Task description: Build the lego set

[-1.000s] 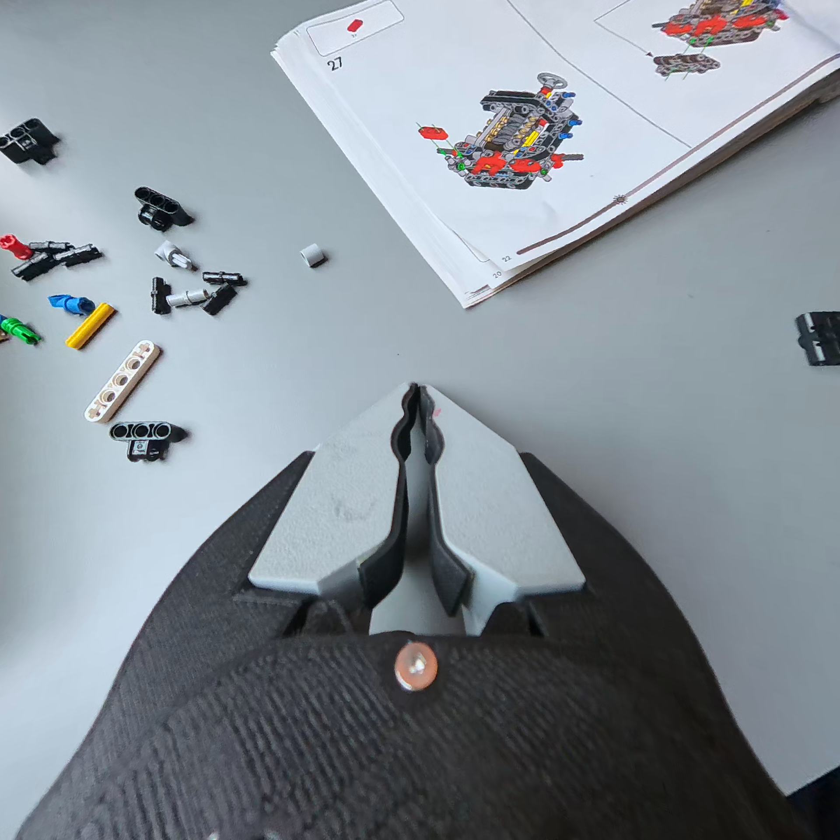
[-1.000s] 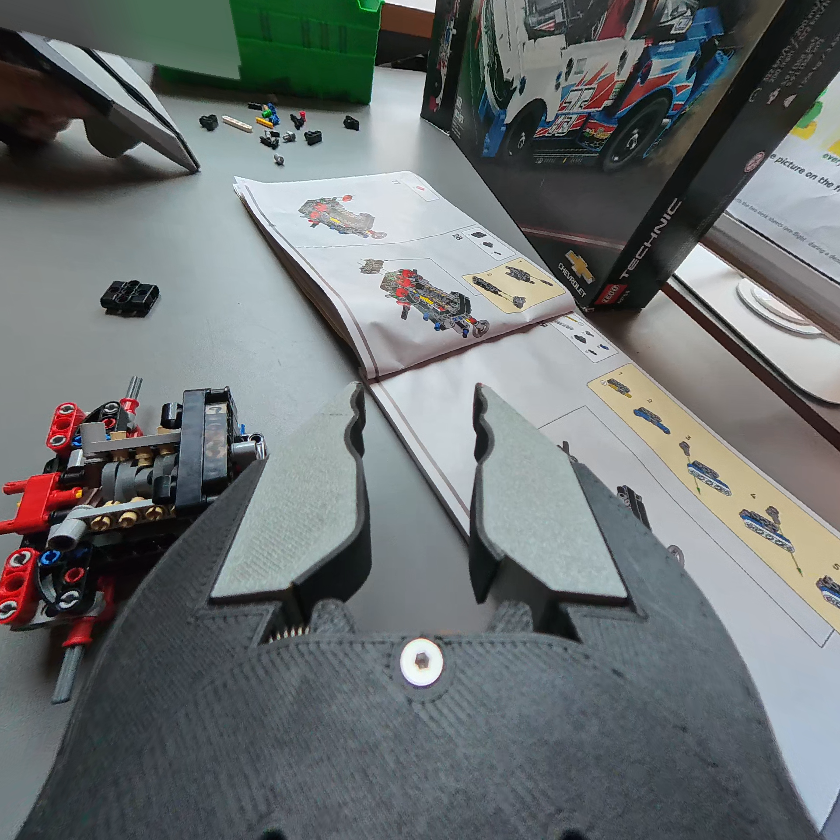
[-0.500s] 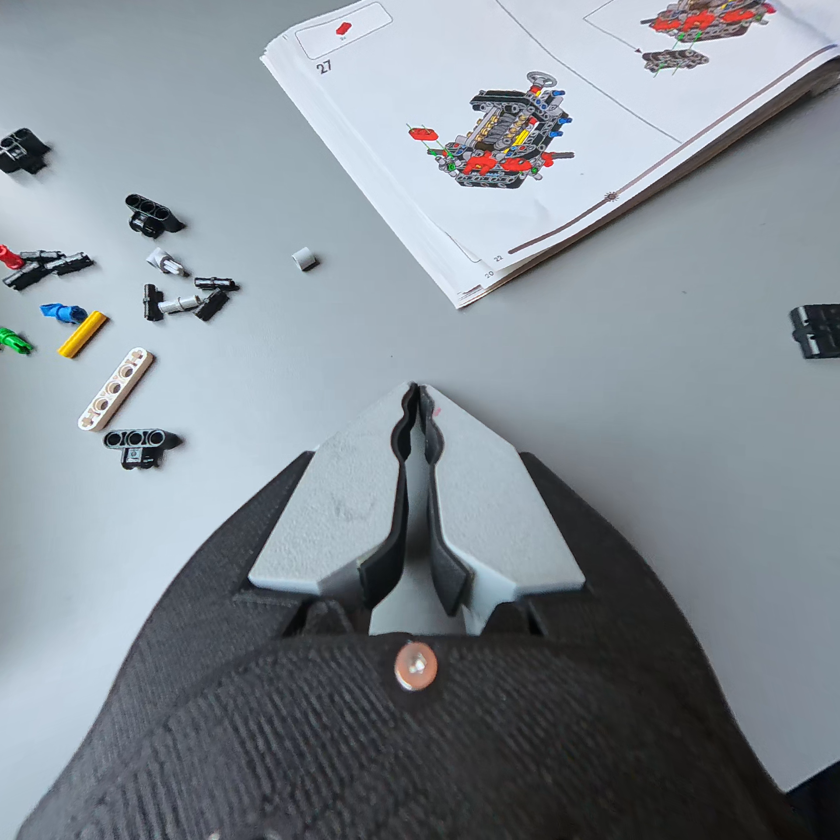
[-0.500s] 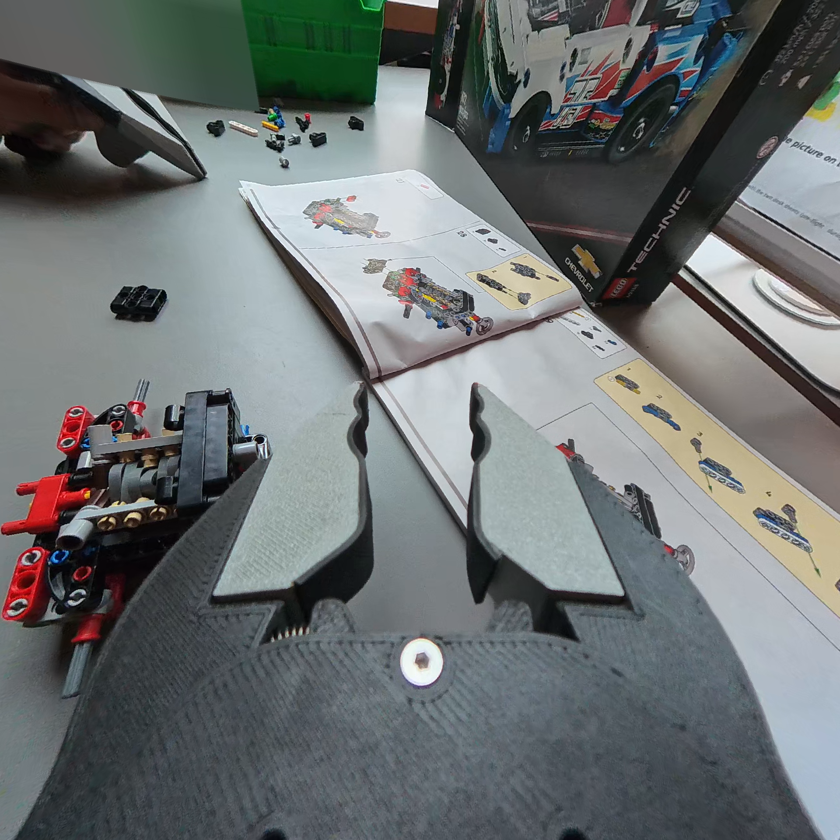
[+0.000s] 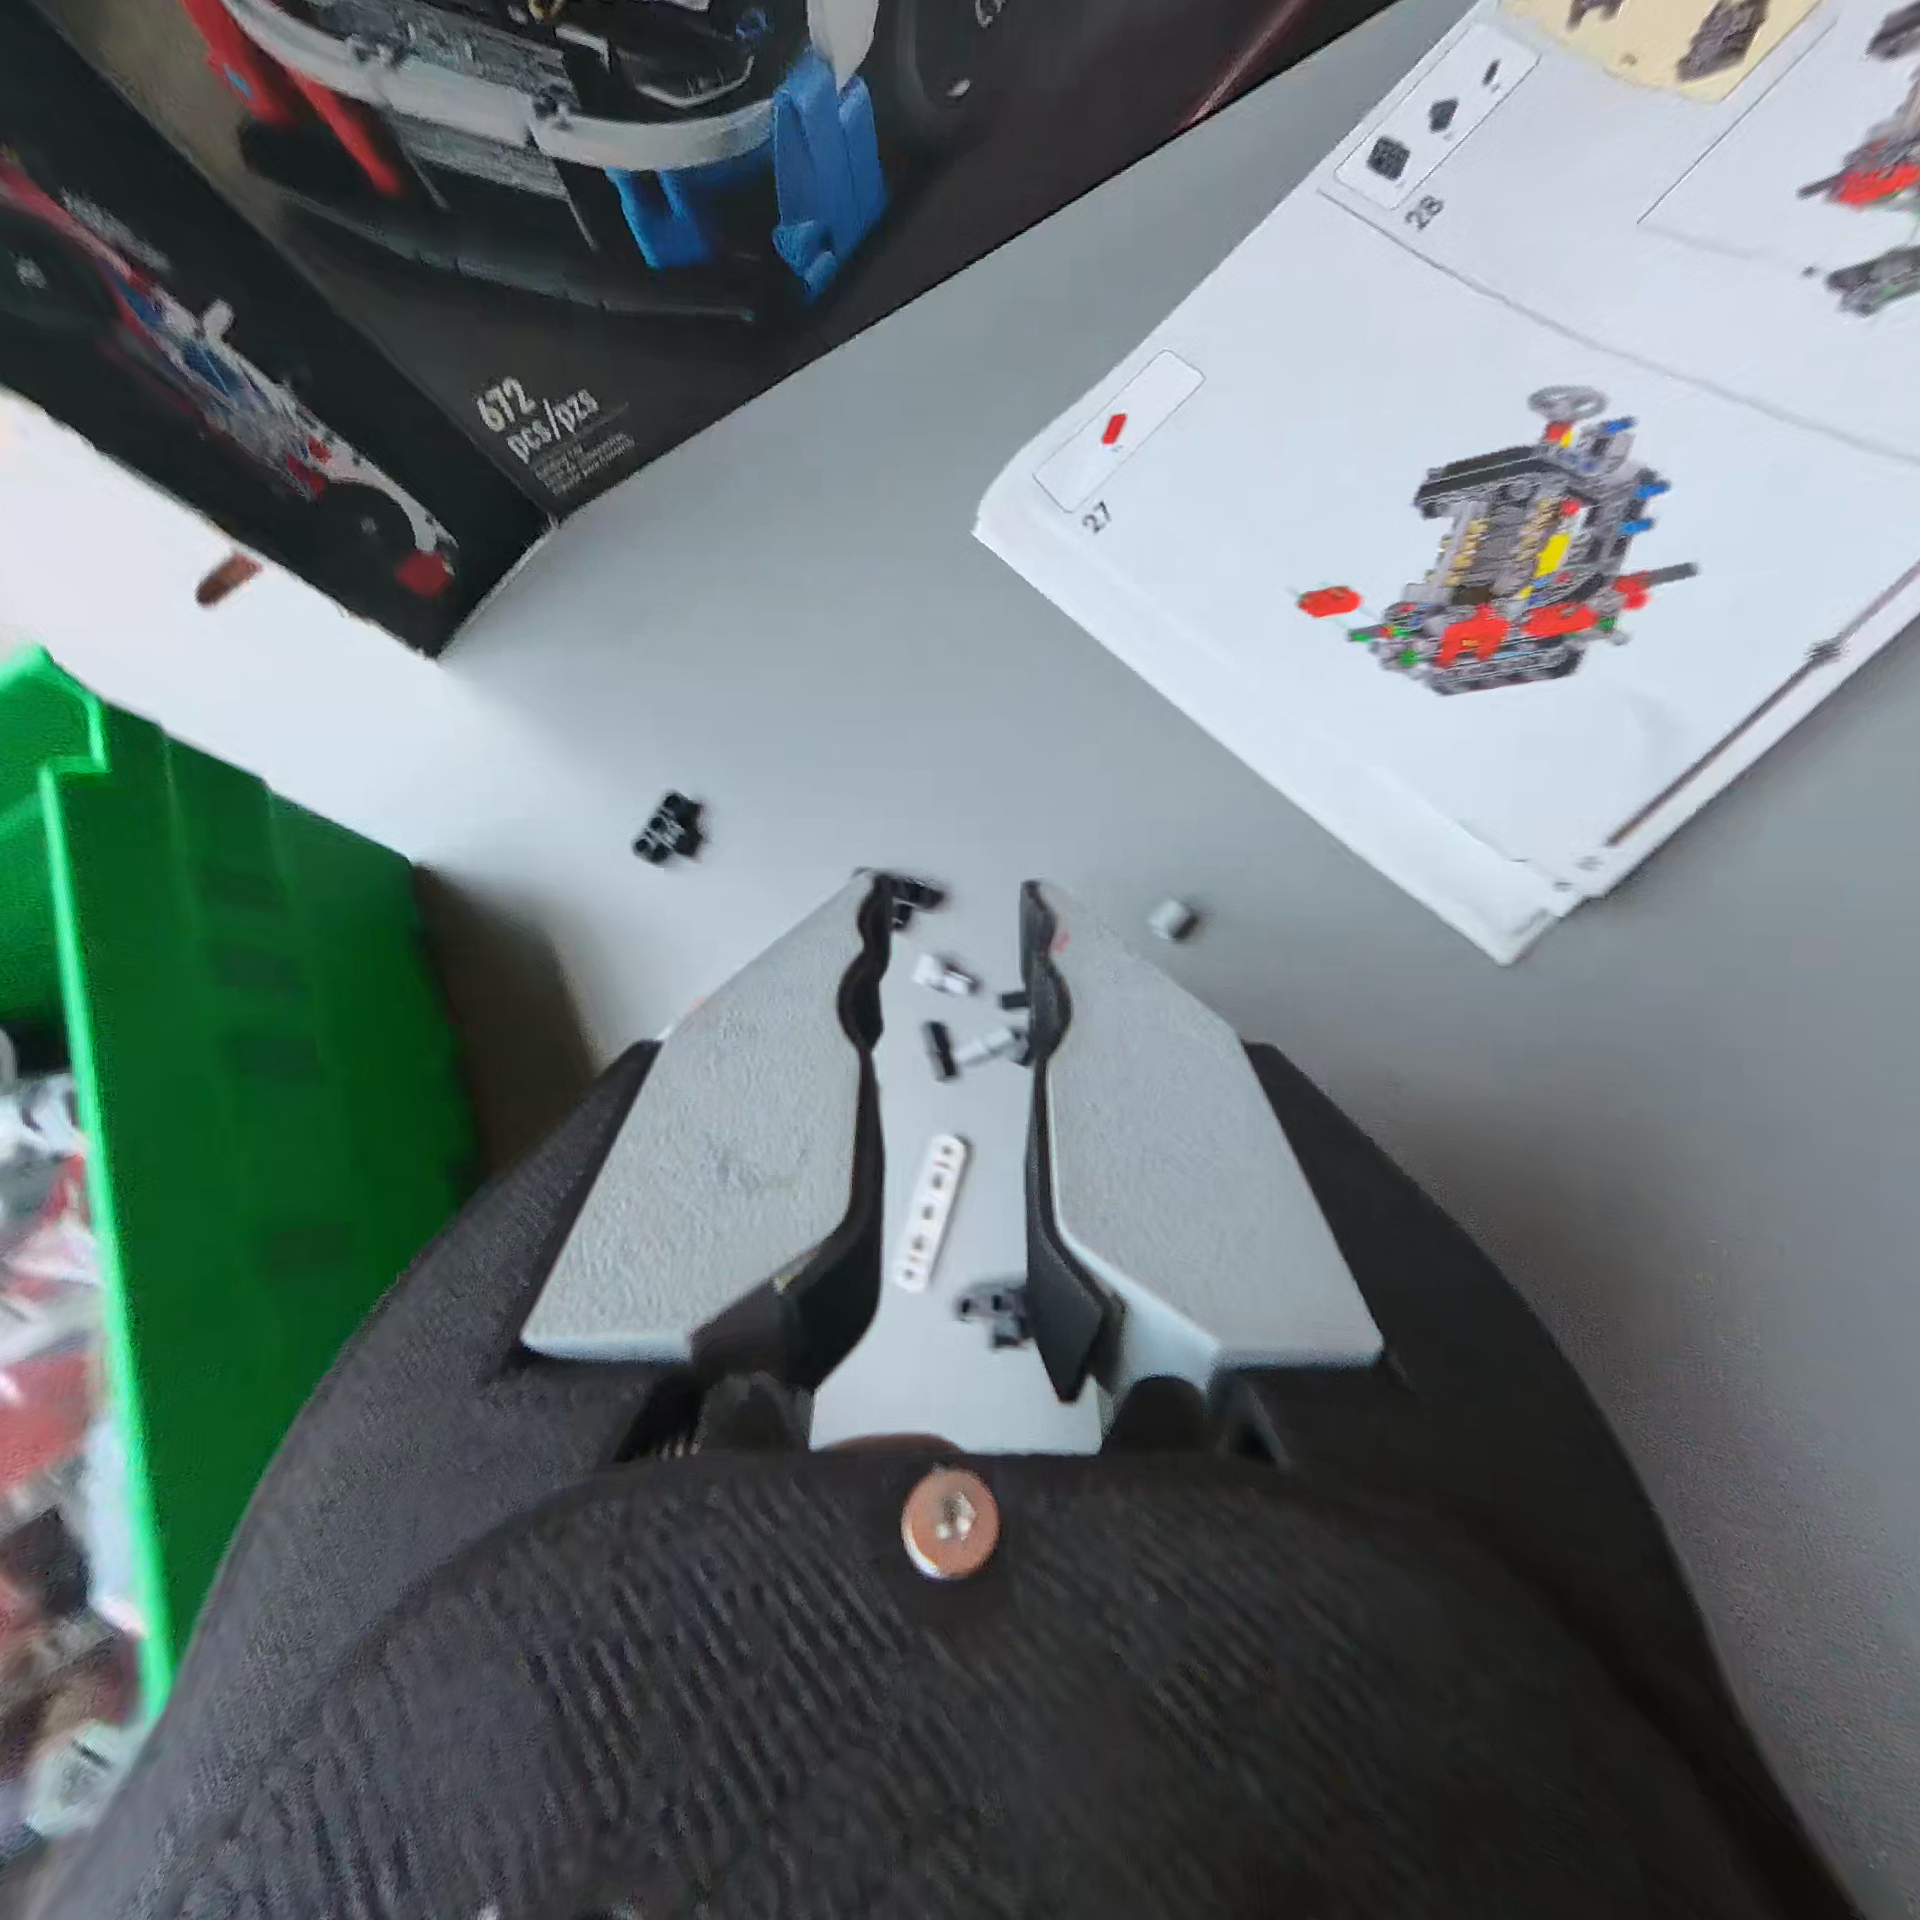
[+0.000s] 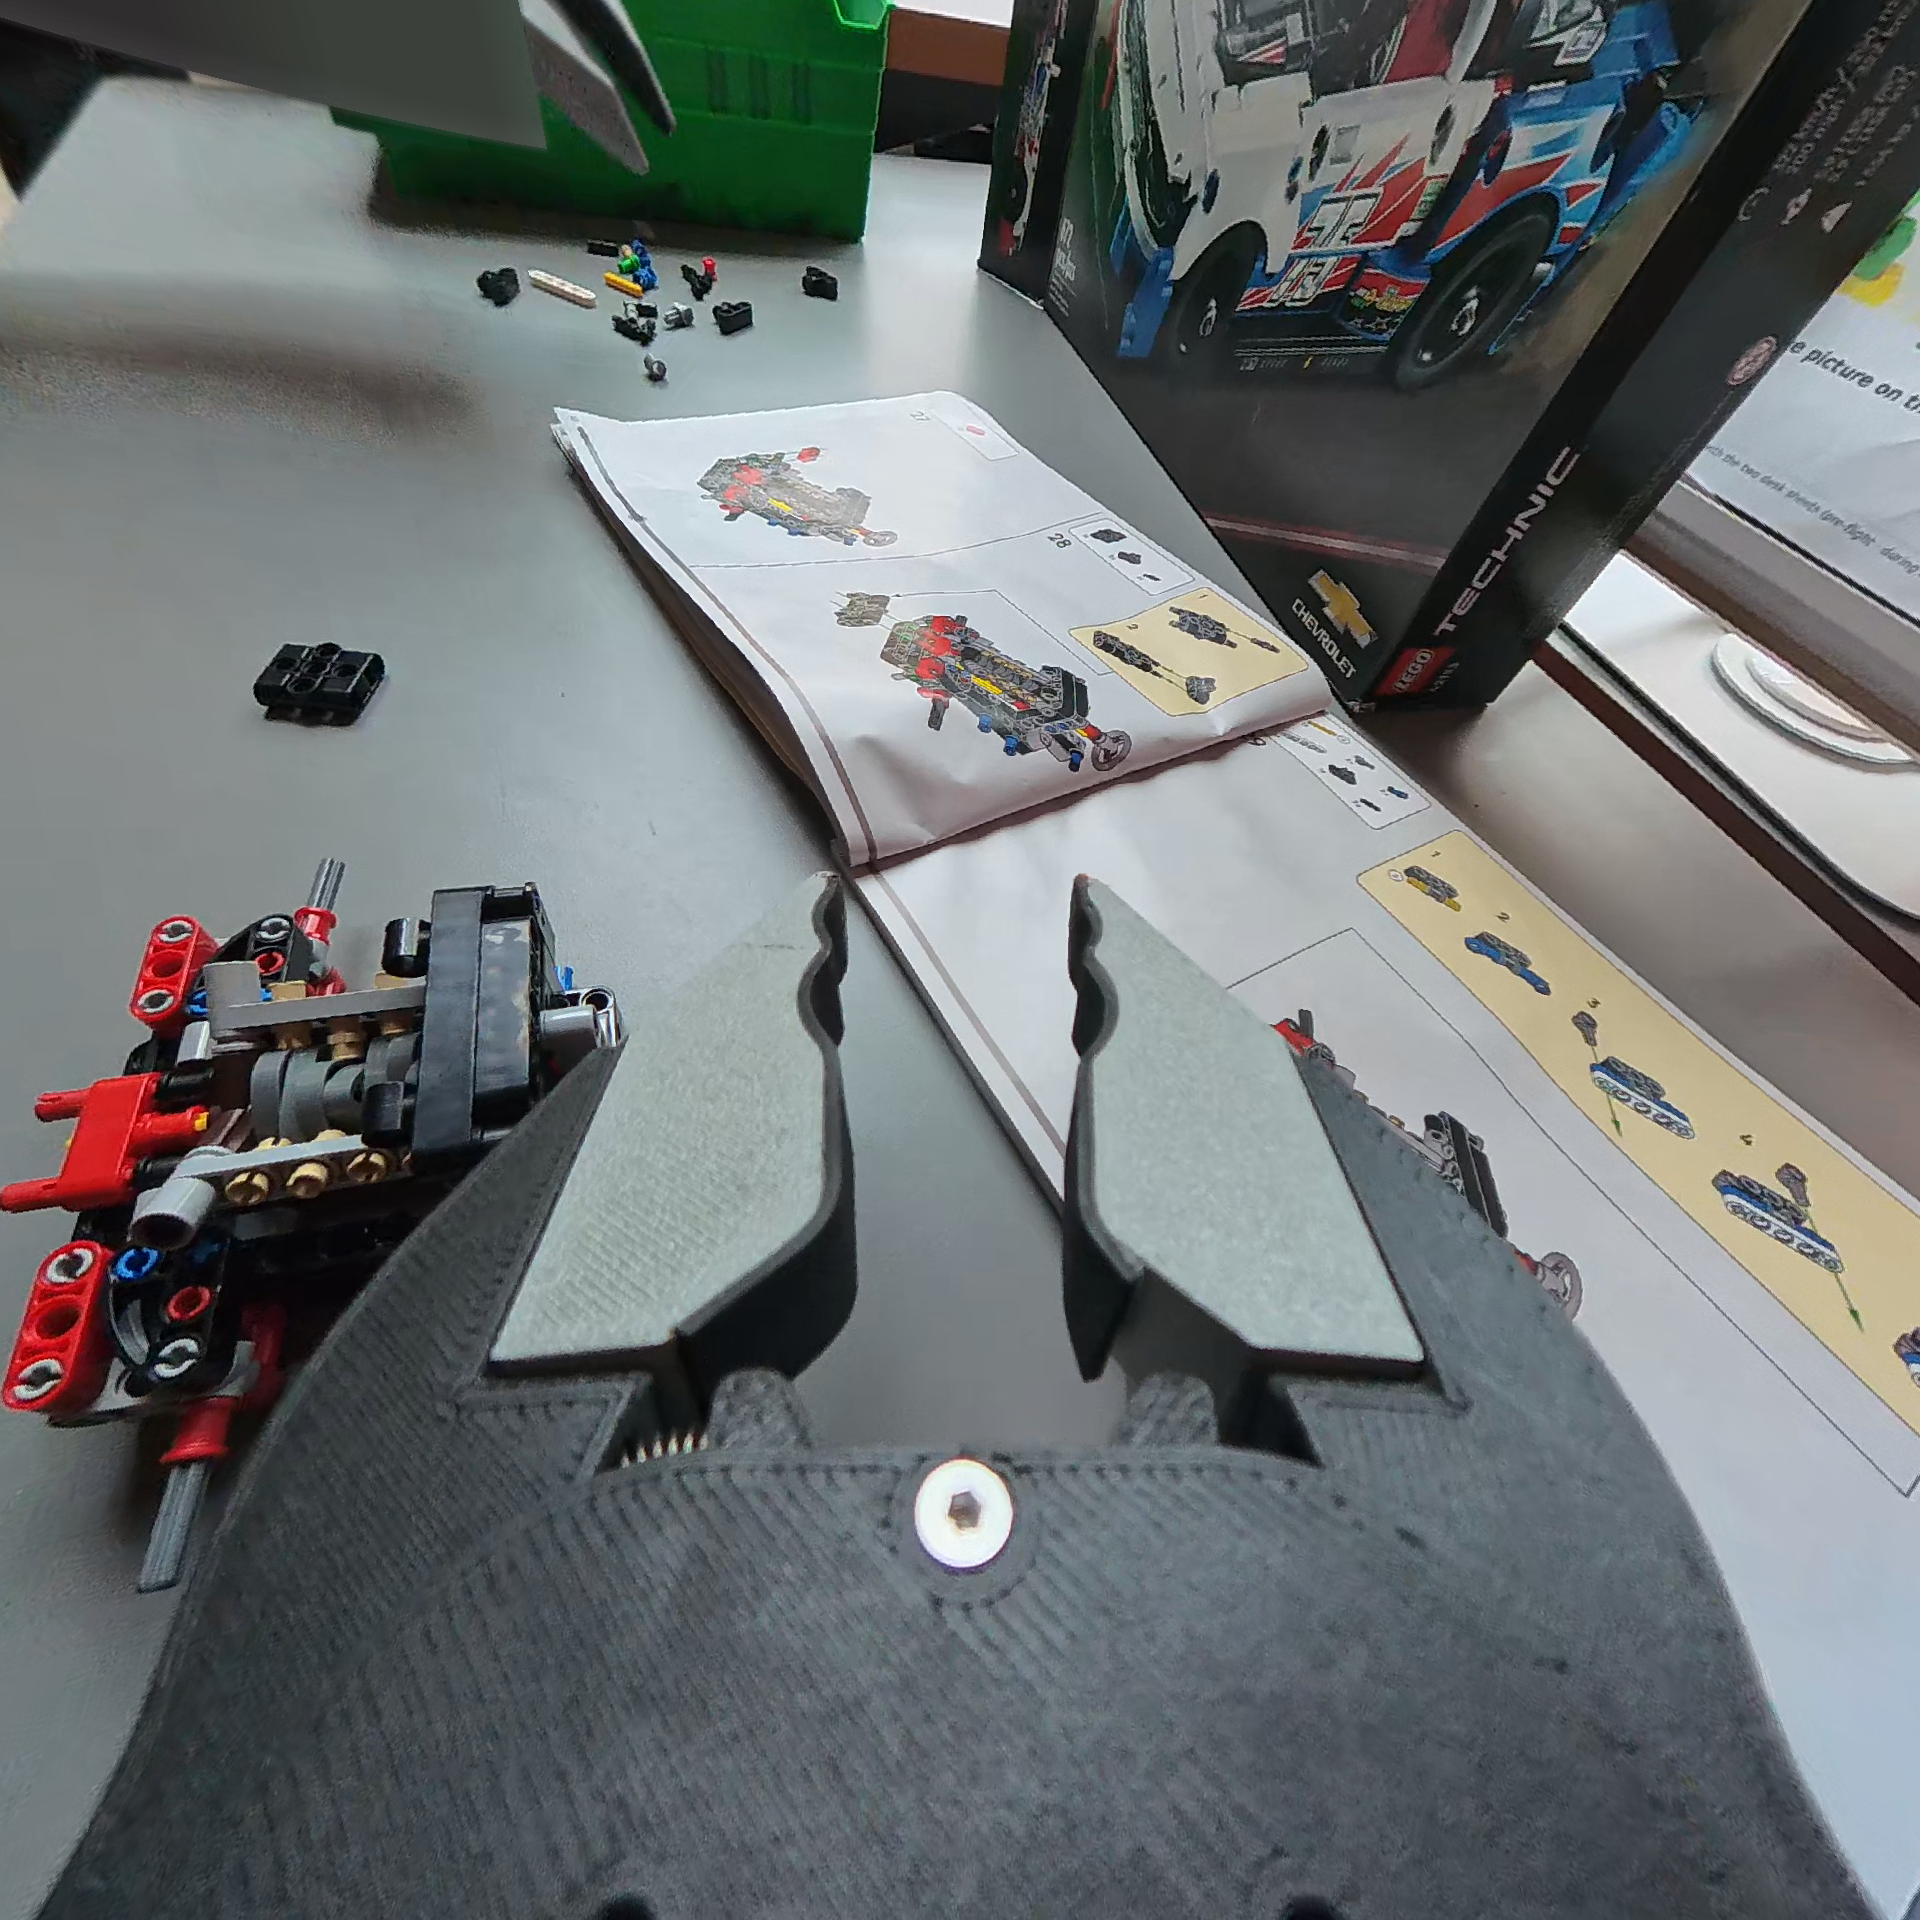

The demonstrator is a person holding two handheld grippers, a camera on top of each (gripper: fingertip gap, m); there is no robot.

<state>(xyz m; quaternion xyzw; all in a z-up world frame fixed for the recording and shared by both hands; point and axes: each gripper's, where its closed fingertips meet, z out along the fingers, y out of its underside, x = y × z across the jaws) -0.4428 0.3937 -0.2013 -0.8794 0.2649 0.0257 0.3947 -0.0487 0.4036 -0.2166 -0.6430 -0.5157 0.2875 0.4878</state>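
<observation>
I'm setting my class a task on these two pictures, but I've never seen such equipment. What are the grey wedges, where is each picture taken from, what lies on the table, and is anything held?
The grey wedges are the two fingers of hand-held tongs; a person holds one pair in each hand. A camera on each pair looks forward along its fingers.

The left tongs hang open above small loose pieces on the grey table, among them a white beam. They hold nothing.

The right tongs are also open and empty. To their left sits the half-built model. Ahead lie the open instruction booklet and a separate black piece, with the set's box standing to the right. A green bin stands at the back.
</observation>
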